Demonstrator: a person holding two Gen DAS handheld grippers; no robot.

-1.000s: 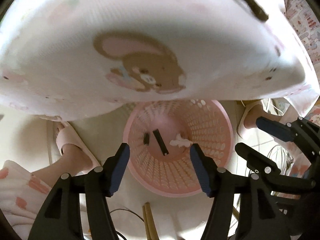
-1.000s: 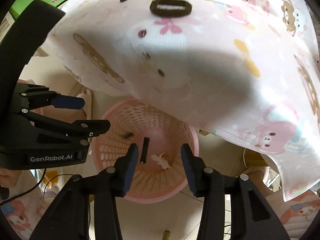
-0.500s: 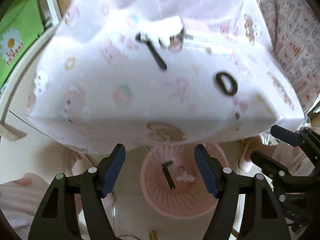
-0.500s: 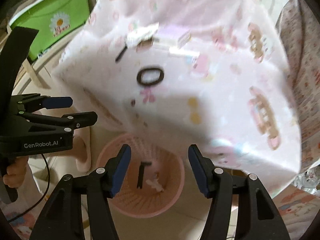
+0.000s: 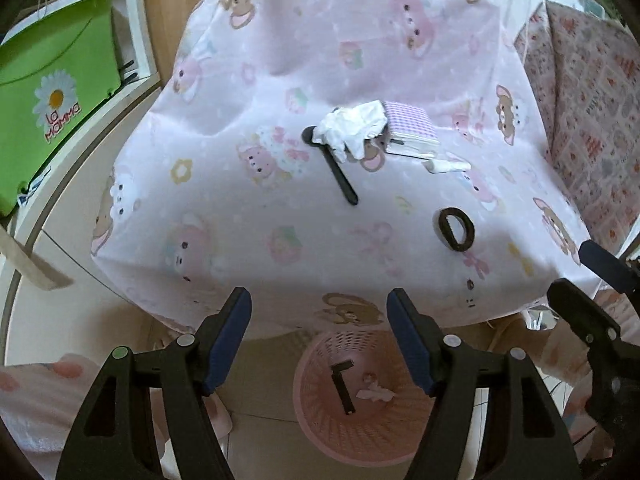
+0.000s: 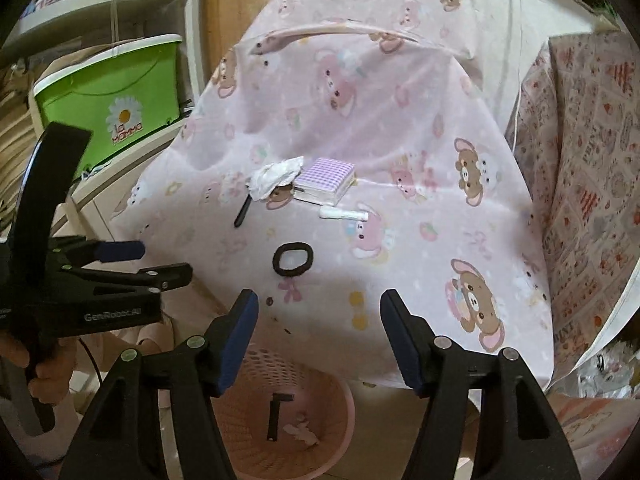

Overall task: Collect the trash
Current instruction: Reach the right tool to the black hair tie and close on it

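Observation:
A pink basket [image 5: 320, 432] [image 6: 336, 432] stands on the floor below the table edge, holding a black strip [image 5: 343, 388] and a white scrap [image 5: 376, 393]. On the pink cartoon tablecloth [image 5: 280, 184] lie a crumpled white tissue [image 5: 352, 126] [image 6: 276, 174], a black spoon [image 5: 338, 174] [image 6: 242, 214], a black ring [image 5: 456, 229] [image 6: 292, 266] and a small white tube [image 5: 446, 166] [image 6: 344, 213]. My left gripper [image 5: 318, 340] is open and empty above the basket. My right gripper [image 6: 318, 340] is open and empty too.
A purple checked notepad [image 5: 412, 132] [image 6: 326, 180] lies by the tissue. A green box [image 5: 48, 92] [image 6: 108, 108] sits on a white shelf at left. A patterned cloth [image 5: 592, 120] hangs at right. The left gripper shows in the right wrist view [image 6: 120, 256].
Both grippers have risen and pulled back from over the basket. The tabletop with the tissue, spoon and ring has come into full view. Both stay open.

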